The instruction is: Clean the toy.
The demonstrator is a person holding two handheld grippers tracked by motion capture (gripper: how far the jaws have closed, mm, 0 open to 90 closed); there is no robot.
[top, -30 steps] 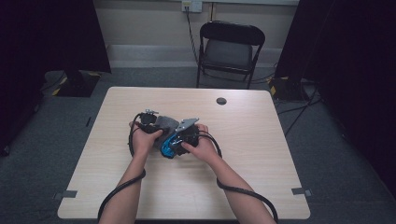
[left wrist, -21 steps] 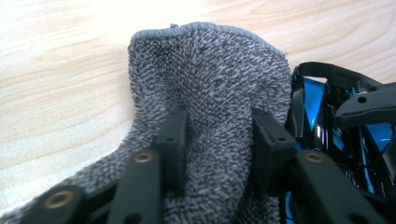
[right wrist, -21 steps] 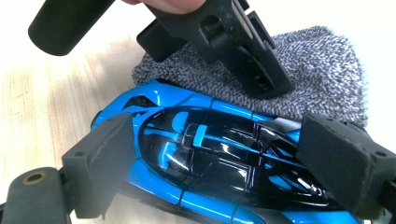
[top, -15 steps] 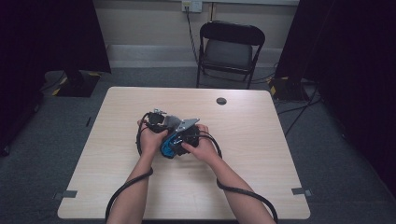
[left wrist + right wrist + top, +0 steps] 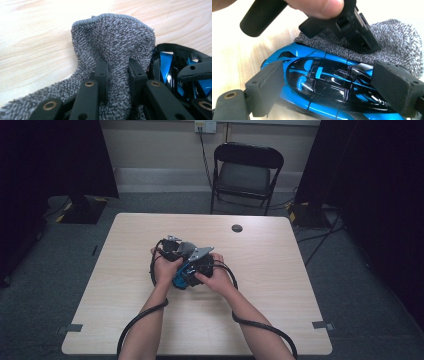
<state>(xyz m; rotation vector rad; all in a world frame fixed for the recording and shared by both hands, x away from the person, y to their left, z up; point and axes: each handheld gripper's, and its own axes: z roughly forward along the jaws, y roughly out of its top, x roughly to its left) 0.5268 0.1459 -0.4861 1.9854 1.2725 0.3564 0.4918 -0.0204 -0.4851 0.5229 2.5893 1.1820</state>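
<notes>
A shiny blue toy car (image 5: 332, 82) lies on the table, and my right gripper (image 5: 330, 86) is shut on it, one pad at each end. A grey knitted cloth (image 5: 112, 35) bunches up against the car (image 5: 166, 60). My left gripper (image 5: 117, 65) has just been closing and is now shut on a fold of that cloth. In the right gripper view the left gripper (image 5: 357, 27) reaches in from above, onto the cloth (image 5: 397, 37). From above, the left gripper (image 5: 172, 251) and the right gripper (image 5: 197, 262) sit close together mid-table over the car (image 5: 181, 276).
The wooden table (image 5: 275, 270) has a small black round object (image 5: 237, 228) near its far edge. A black folding chair (image 5: 245, 170) stands behind the table. Cables trail from both grippers along the forearms toward the near edge.
My left hand has shifted a little to the right, closer to the right hand and the car. The right hand and the car have stayed in place.
</notes>
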